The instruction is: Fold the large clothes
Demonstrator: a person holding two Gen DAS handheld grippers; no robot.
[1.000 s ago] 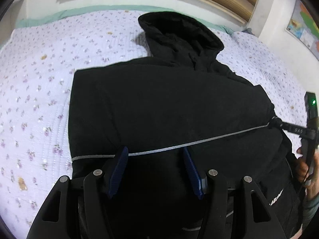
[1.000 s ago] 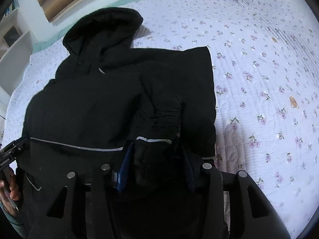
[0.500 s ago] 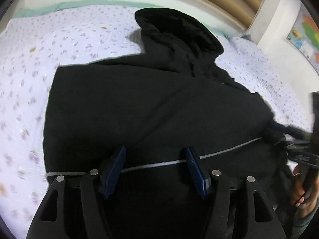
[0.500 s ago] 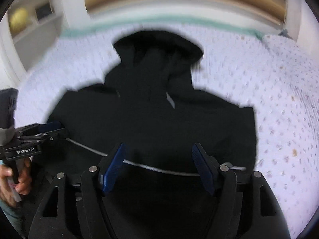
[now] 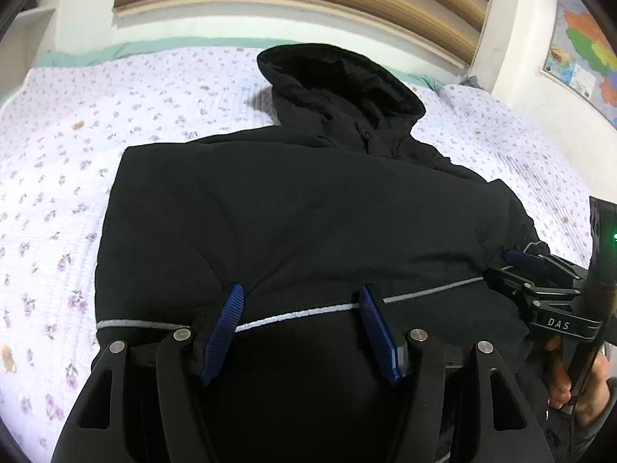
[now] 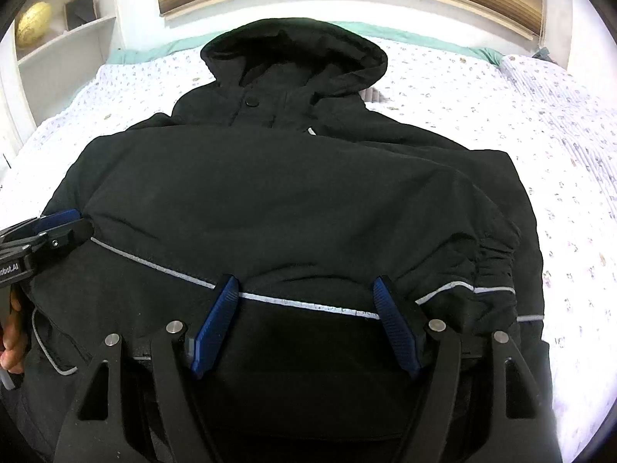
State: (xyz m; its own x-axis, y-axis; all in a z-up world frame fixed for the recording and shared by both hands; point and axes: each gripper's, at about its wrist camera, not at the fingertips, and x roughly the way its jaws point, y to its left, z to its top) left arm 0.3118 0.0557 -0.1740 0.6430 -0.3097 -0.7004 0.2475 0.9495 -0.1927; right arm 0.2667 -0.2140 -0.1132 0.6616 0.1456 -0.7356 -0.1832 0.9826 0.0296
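A black hooded jacket point(image 5: 308, 212) point(image 6: 289, 193) lies flat on the bed, hood point(image 6: 297, 50) towards the headboard. Its sleeves are folded in over the body, and a gathered cuff point(image 6: 493, 258) rests at the right. A grey reflective stripe point(image 5: 308, 312) point(image 6: 308, 303) crosses the lower body. My left gripper point(image 5: 300, 289) point(image 6: 58, 223) stands open over the stripe on the jacket's left part, its pads pressing nothing. My right gripper point(image 6: 304, 281) point(image 5: 528, 266) is open too, straddling the stripe near the middle with only flat fabric beneath.
A floral quilt point(image 5: 77, 154) point(image 6: 501, 96) covers the bed around the jacket. A wooden headboard point(image 5: 308, 0) stands at the back. White shelves point(image 6: 58, 38) are at the left, and a wall map point(image 5: 582, 58) hangs at the right. A person's hand point(image 5: 563, 378) holds the right gripper's handle.
My right gripper has let go of the folded sleeve, spread its jaws and swung left towards the jacket's middle. The left gripper has barely moved.
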